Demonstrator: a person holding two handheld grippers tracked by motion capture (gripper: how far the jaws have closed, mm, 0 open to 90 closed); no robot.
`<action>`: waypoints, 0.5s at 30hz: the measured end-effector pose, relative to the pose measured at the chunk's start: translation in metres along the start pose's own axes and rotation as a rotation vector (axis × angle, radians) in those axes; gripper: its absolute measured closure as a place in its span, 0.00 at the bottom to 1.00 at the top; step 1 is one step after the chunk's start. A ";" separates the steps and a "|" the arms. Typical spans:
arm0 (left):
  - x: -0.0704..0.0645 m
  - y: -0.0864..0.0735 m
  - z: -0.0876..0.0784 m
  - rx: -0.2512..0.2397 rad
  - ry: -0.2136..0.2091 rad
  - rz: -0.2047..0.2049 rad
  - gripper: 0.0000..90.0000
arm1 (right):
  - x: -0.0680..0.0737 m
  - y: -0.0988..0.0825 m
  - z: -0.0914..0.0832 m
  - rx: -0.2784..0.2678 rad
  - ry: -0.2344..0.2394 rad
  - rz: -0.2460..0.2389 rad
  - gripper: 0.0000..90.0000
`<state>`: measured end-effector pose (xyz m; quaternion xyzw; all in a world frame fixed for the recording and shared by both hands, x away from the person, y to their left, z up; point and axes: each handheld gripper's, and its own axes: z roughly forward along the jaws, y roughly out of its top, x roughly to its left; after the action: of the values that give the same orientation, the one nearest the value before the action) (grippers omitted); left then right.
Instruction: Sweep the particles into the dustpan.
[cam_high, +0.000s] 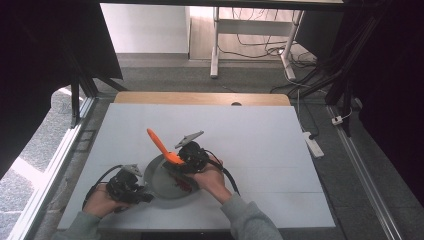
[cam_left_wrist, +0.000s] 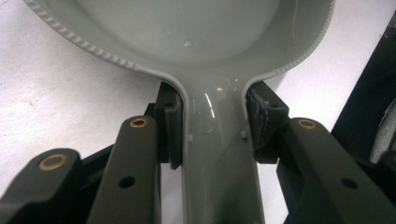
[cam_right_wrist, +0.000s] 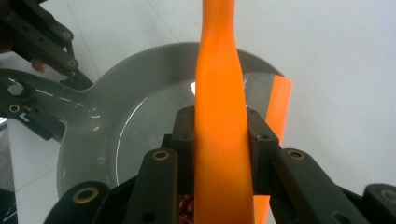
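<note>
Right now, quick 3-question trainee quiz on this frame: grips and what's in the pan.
1. True or false: the left gripper is shut on the handle of the grey pan.
2. The right gripper holds which thing? A) a metal whisk B) an orange spatula C) a blue sponge
3. Fill in: the small pieces lying in the pan are ____ in colour.

Key
1. True: in the left gripper view the jaws press the handle from both sides.
2. B: the jaws clamp its handle, and its blade end sits at the pan's rim.
3. Red: they lie near the right hand.
</note>
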<state>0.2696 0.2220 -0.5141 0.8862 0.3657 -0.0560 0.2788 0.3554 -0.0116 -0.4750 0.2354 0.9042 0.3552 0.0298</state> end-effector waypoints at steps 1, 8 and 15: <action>0.000 0.000 0.000 0.000 0.000 0.000 0.69 | -0.001 0.000 -0.002 -0.003 -0.006 0.006 0.79; 0.000 0.000 0.000 0.000 -0.001 0.001 0.69 | -0.010 -0.002 -0.013 -0.016 -0.051 0.013 0.79; 0.000 0.000 0.000 -0.002 -0.001 0.002 0.69 | -0.018 -0.006 -0.018 -0.018 -0.091 0.014 0.79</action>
<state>0.2693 0.2222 -0.5138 0.8861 0.3649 -0.0559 0.2801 0.3649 -0.0346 -0.4680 0.2575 0.8969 0.3525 0.0705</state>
